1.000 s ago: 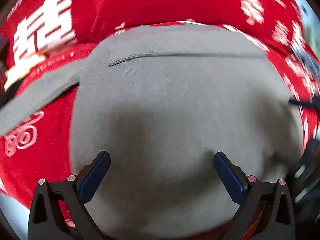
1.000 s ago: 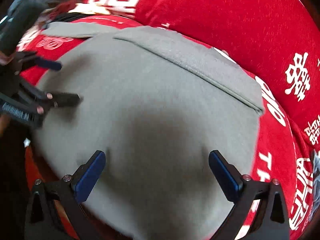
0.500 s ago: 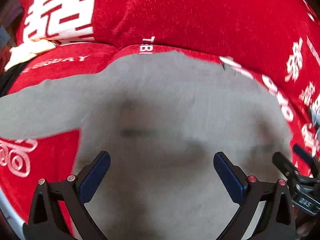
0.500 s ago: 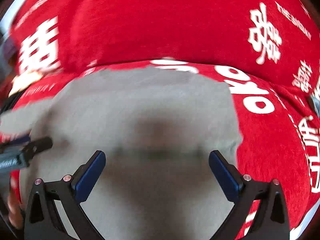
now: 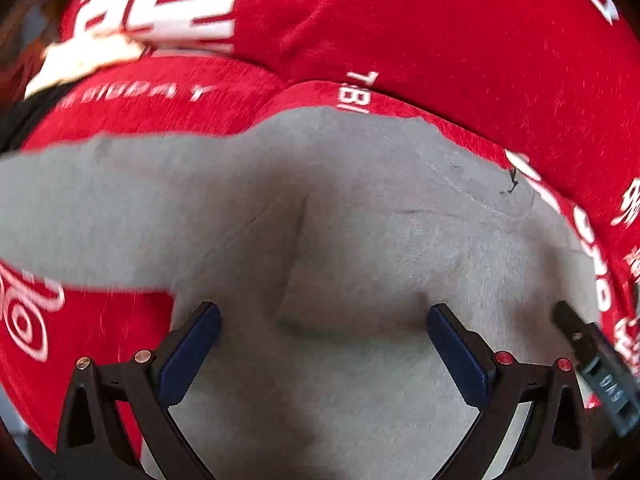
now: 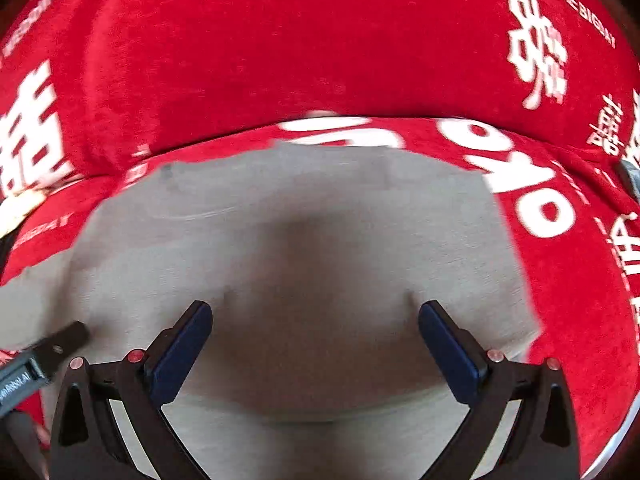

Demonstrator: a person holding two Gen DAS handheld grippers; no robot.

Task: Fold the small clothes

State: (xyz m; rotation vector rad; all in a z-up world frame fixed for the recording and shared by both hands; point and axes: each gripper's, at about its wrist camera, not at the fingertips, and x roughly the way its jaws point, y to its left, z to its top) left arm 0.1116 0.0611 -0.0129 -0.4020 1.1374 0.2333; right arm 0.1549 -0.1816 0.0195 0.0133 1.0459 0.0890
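Here, a grey garment point(image 5: 360, 248) is seen spread flat on a red printed cover point(image 6: 320, 52), one sleeve trailing left. The left gripper point(image 5: 320, 332) and right gripper point(image 6: 316, 324) are held low over its near half, jaws spread and empty, apparently poised so the cloth can be pinched for a fold.

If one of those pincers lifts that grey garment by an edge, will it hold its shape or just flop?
It would probably flop: the grey garment already shows soft creases and follows the red cover beneath it. It looks thin, so likely light. The left hand-held gripper and right hand-held gripper are both open above it, and one pinch may lift a single layer.
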